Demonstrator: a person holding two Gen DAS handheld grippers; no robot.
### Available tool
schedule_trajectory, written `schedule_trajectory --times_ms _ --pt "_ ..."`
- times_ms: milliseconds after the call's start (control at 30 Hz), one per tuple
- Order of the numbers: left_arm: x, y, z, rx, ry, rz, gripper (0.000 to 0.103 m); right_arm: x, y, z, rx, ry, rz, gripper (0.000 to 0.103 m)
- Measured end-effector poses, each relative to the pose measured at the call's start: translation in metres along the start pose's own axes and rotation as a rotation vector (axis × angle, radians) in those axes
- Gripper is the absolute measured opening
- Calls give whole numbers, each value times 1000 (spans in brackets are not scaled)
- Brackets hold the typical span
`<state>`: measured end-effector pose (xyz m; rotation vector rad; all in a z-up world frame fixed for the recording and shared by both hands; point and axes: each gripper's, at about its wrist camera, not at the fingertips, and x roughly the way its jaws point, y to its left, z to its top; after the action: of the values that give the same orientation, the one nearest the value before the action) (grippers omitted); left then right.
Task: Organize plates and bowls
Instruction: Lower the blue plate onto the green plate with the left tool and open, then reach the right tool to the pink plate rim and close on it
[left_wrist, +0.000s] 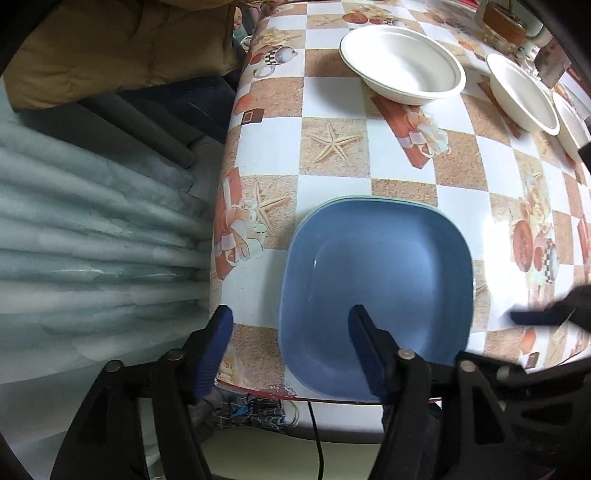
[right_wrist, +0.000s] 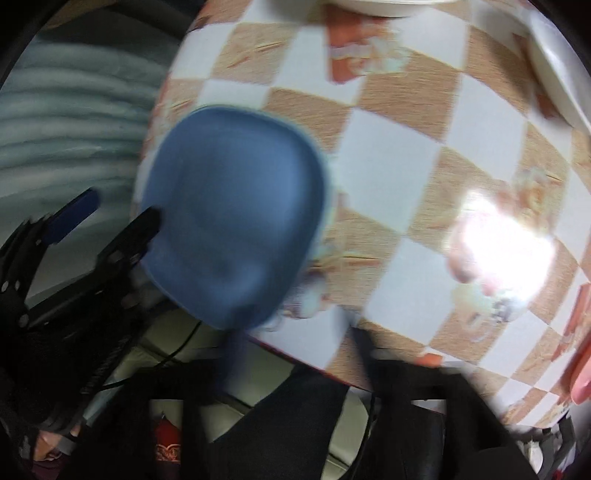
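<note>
A blue square plate (left_wrist: 376, 273) lies on a pale green plate at the near edge of the checkered table (left_wrist: 332, 147); it also shows, blurred, in the right wrist view (right_wrist: 232, 229). My left gripper (left_wrist: 291, 325) is open, its right finger over the plate's near rim and its left finger off the table edge. Two white bowls (left_wrist: 402, 64) (left_wrist: 522, 92) stand at the far side. My right gripper (right_wrist: 295, 343) is blurred, open and empty above the table's front edge, right of the plate; its tip shows in the left wrist view (left_wrist: 535, 317).
A third white dish (left_wrist: 570, 122) sits at the far right edge. A pink plate edge (right_wrist: 581, 373) shows at the right. A tan cushion (left_wrist: 110, 48) and grey-green folded fabric (left_wrist: 92, 229) lie left of the table. A black cable (left_wrist: 317, 435) hangs below.
</note>
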<state>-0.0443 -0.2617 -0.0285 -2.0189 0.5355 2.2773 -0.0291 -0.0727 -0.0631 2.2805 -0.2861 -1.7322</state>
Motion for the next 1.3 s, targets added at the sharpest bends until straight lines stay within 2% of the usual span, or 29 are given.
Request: schedule_trajectory --times_ms 33,167,267,400,467,600,867,1200,1300 --pt "-1 0 0 -4 1 -6 76 -3 -7 -1 9 -14 -11 93" --pt "-10 -9 3 -6 10 -56 79 -13 -50 -9 96 -33 -34 93" --pt "-19 -31 10 32 10 -97 79 -18 -84 -20 174 -38 -53 93" --pt "-35 -80 21 145 -8 -147 79 -26 -134 -43 308 -62 -34 93" --pt "-43 -102 25 200 -22 -161 79 -27 -154 -22 369 -79 -31 93" --pt "-61 -155 34 329 -52 -181 79 -37 -198 -44 505 -131 -6 93" --pt "-82 -225 44 469 -74 -183 79 -41 -247 -91 668 -209 13 93" --pt "-86 -276 45 539 -53 -163 79 -53 -303 -144 775 -231 40 93" --pt "-88 -292 45 561 -53 -155 79 -54 -313 -151 793 -235 45 93"
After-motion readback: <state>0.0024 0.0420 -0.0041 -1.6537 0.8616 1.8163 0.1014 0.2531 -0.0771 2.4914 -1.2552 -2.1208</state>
